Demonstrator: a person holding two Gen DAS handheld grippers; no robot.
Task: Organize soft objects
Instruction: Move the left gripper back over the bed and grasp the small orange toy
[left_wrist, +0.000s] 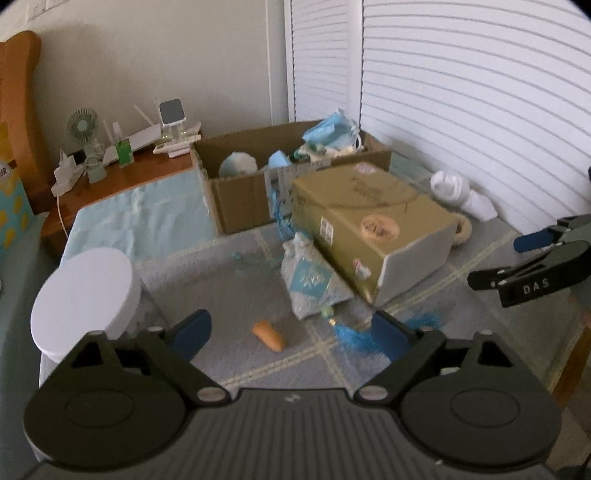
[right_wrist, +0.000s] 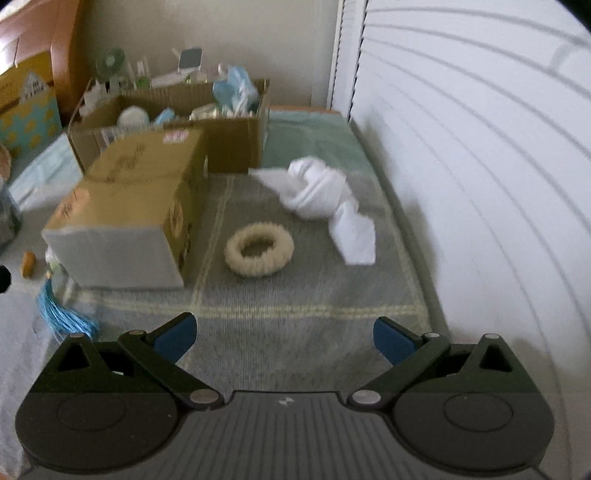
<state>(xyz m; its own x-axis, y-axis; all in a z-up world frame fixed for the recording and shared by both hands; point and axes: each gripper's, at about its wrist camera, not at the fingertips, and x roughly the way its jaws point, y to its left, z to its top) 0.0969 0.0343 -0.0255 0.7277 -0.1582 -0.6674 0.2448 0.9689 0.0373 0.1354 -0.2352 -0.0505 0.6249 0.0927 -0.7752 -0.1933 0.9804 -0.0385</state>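
My left gripper (left_wrist: 291, 332) is open and empty above the grey checked cloth (left_wrist: 229, 280). Just ahead of it lie a small orange soft piece (left_wrist: 269, 335), a blue fringed tassel (left_wrist: 354, 334) and a pale blue patterned pouch (left_wrist: 310, 282). My right gripper (right_wrist: 282, 338) is open and empty; it also shows at the right edge of the left wrist view (left_wrist: 517, 258). Ahead of it lie a cream fluffy ring (right_wrist: 259, 250) and a knotted white cloth (right_wrist: 325, 201). An open cardboard box (right_wrist: 229, 129) at the back holds blue and white soft items.
A gold-brown closed box (left_wrist: 369, 225) lies on its side mid-cloth. A white round lidded container (left_wrist: 83, 295) stands at the left. A wooden side table (left_wrist: 125, 173) with a small fan and gadgets is at back left. White louvred doors (left_wrist: 461, 92) run along the right.
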